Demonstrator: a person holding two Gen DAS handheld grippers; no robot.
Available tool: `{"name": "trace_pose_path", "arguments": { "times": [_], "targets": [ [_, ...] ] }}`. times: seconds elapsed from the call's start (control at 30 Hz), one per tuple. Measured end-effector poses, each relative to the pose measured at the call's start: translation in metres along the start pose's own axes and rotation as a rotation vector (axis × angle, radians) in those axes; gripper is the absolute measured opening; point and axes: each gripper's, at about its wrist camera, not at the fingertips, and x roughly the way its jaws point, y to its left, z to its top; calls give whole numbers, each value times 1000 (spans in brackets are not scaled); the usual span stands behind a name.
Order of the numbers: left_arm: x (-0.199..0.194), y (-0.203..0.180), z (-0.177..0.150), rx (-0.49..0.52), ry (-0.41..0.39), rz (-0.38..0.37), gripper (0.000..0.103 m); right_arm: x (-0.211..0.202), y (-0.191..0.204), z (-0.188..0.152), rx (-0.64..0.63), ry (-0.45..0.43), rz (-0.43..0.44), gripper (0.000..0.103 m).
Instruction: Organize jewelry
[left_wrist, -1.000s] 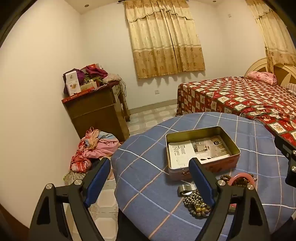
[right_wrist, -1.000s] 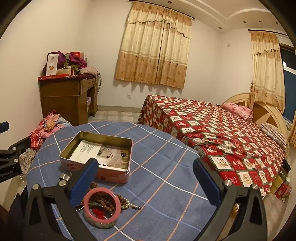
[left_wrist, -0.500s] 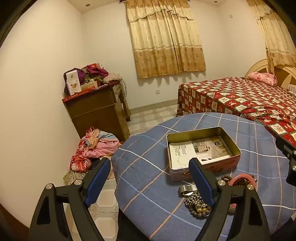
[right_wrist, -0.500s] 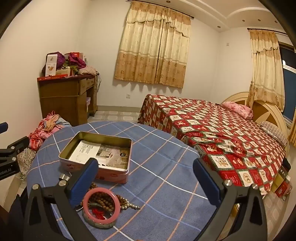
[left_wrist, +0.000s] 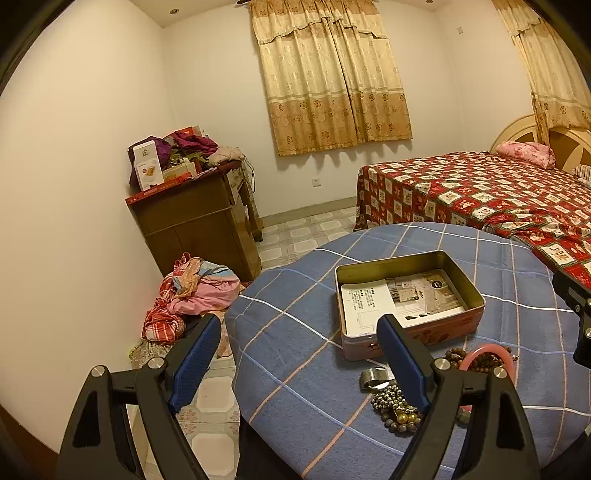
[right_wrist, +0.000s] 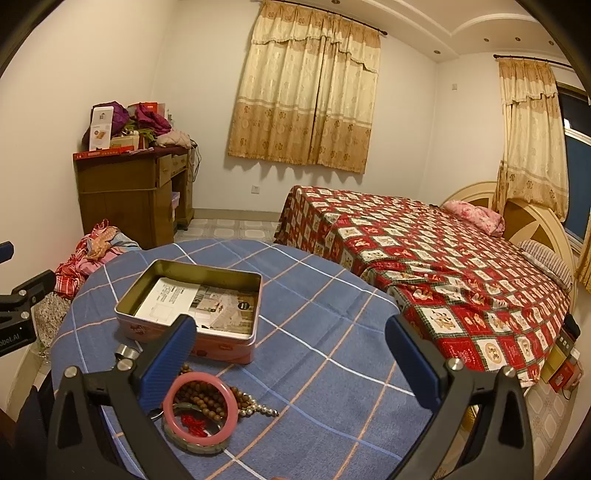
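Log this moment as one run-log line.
left gripper open, empty | right gripper open, empty | pink bangle on beads beside tin | tin: only paper

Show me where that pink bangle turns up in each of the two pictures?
Left wrist view: the pink bangle shows low on the right, only its upper arc, behind the right-hand finger.
Right wrist view: it lies whole at lower left, on top of the jewelry pile, just right of the left-hand finger.
Shared landmark: the open tin box on the blue checked tablecloth, just beyond the bangle.
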Motion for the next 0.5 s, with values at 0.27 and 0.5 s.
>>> {"name": "trace_pose_path", "arguments": {
  "times": [0.27, 0.5],
  "targets": [
    [2, 1, -1, 1, 0, 7, 86, 2, -2, -1, 1, 4, -1, 103],
    [4, -2, -2, 1, -1, 8, 86, 2, 0, 0, 0, 4, -2, 103]
  ]
}}
